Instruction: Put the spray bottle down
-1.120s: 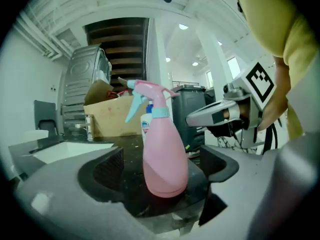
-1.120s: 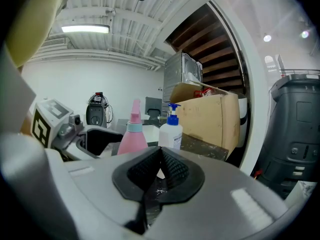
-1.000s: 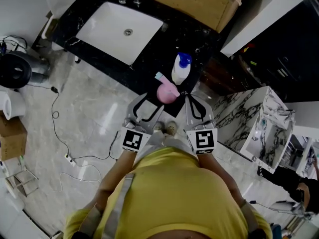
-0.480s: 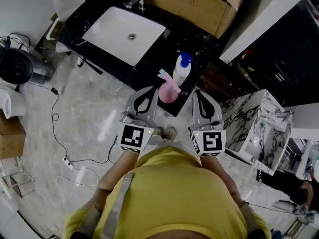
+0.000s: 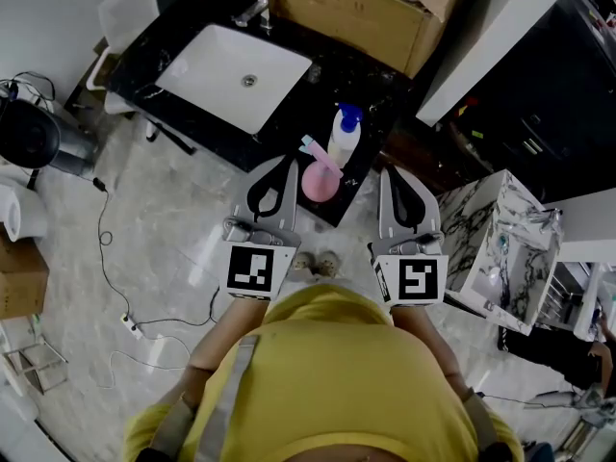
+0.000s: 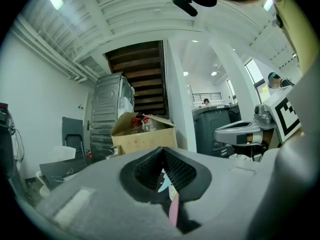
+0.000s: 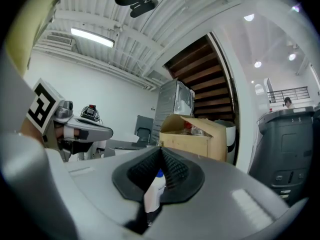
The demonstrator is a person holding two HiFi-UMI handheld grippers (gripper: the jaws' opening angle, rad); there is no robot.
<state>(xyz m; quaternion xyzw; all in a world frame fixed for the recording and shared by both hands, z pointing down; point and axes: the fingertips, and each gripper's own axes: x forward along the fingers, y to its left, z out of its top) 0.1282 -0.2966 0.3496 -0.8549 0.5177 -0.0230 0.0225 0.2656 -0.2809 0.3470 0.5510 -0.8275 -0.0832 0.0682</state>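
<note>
The pink spray bottle (image 5: 320, 178) with a teal trigger stands upright near the front edge of the black counter (image 5: 380, 85), with a white bottle with a blue cap (image 5: 344, 135) just behind it. My left gripper (image 5: 291, 163) hangs to the left of the pink bottle, shut and empty. My right gripper (image 5: 390, 173) hangs to its right, jaws together, holding nothing. Both are clear of the bottle. In the left gripper view a pink and teal sliver of the spray bottle (image 6: 173, 210) shows through the shut jaws. In the right gripper view the white bottle (image 7: 152, 191) shows the same way.
A white sink (image 5: 236, 70) with a faucet (image 5: 252, 10) sits at the counter's left, an open cardboard box (image 5: 356, 12) behind it. A marble-patterned cabinet (image 5: 491, 229) stands at the right. Cables (image 5: 106, 248) and a dark round appliance (image 5: 29, 133) lie on the floor at left.
Both grippers have risen toward the camera, away from the counter. The left jaws, spread beside the pink bottle before, have closed. The pink bottle stays standing on the counter.
</note>
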